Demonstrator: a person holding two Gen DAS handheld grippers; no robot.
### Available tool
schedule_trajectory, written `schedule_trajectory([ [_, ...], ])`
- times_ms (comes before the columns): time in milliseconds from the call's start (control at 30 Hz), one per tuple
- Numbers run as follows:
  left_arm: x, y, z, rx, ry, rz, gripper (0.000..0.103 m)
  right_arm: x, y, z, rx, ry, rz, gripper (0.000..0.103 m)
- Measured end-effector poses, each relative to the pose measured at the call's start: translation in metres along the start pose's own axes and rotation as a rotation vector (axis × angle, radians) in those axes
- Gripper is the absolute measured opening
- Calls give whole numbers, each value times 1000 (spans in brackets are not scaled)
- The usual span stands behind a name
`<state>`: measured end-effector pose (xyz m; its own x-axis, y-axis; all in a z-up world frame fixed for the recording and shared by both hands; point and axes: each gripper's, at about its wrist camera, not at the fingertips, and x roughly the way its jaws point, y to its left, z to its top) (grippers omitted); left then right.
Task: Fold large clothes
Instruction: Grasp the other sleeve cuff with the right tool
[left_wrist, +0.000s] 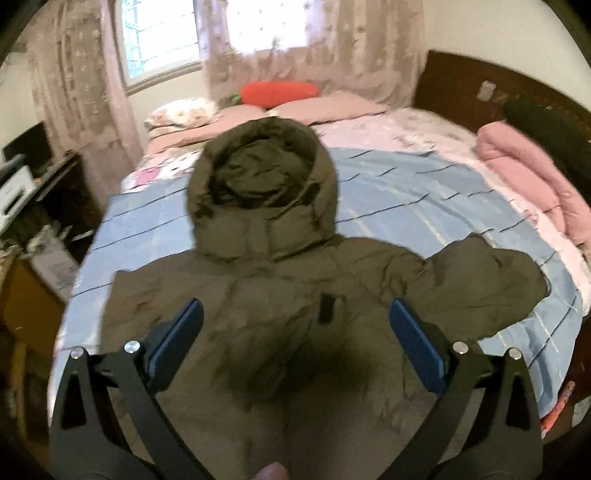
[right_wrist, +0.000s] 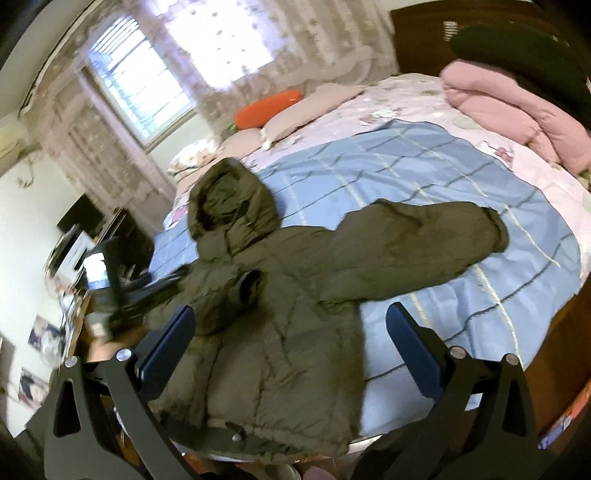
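While the wide bed (left_wrist: 424, 192) with its blue checked quilt fills both views, the olive-green padded hooded jacket (left_wrist: 280, 295) lies flat across its near part, hood (left_wrist: 258, 177) towards the pink pillows (left_wrist: 325, 107), one sleeve already laid over the chest and the other sleeve (right_wrist: 417, 236) stretched out sideways on the quilt. I judge the sleeve-folding step to be half done: the next move calls for taking the outstretched sleeve near its cuff and bringing it across the body, which needs a grip through thick, springy padding. The left gripper (left_wrist: 295, 314) hovers over the jacket's chest with its blue-padded fingers spread wide and nothing between them; the right gripper (right_wrist: 291, 321) hangs above the hem side, fingers likewise spread and empty. Only the right wrist view shows the outstretched sleeve to its cuff, the folded sleeve's dark cuff opening (right_wrist: 251, 288) and the hem; the left wrist view alone looks straight into the hood
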<state>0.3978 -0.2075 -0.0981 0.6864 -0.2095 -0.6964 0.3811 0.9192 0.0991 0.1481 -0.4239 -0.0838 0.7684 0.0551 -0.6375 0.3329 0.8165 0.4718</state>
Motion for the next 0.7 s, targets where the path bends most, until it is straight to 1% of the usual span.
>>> schedule_trajectory([
  [67, -24, -5, -3, 6, 6, 24, 101, 1, -16, 2, 33, -10, -31, 102],
  [133, -52, -9, -14, 14, -14, 3, 101, 2, -26, 3, 45, -29, -78, 102],
  [167, -59, -10, -18, 18, -24, -4, 101, 3, -31, 4, 52, -35, -101, 102],
  [233, -73, -12, -29, 22, -43, -9, 101, 7, -46, 6, 83, -43, -122, 102],
  [267, -79, -13, -35, 12, -48, -25, 101, 9, -51, 7, 99, -42, -124, 102],
  [300, -83, -14, -39, 5, -51, -45, 101, 11, -63, 10, 127, -42, -122, 102],
  [400, -88, -15, -48, -5, -47, -67, 101, 15, -94, 15, 222, -37, -109, 102],
  [467, -88, -17, -52, 10, -45, -68, 101, 20, -126, 17, 346, -27, -102, 102],
  [533, -85, -16, -57, 12, -31, -68, 101, 27, -152, 16, 471, -2, -63, 102],
  [633, -79, -11, -56, -1, -16, -68, 101, 45, -178, 13, 602, 31, -9, 102],
  [700, -80, -8, -55, -7, -25, -64, 101, 55, -187, 15, 633, 28, -1, 98],
])
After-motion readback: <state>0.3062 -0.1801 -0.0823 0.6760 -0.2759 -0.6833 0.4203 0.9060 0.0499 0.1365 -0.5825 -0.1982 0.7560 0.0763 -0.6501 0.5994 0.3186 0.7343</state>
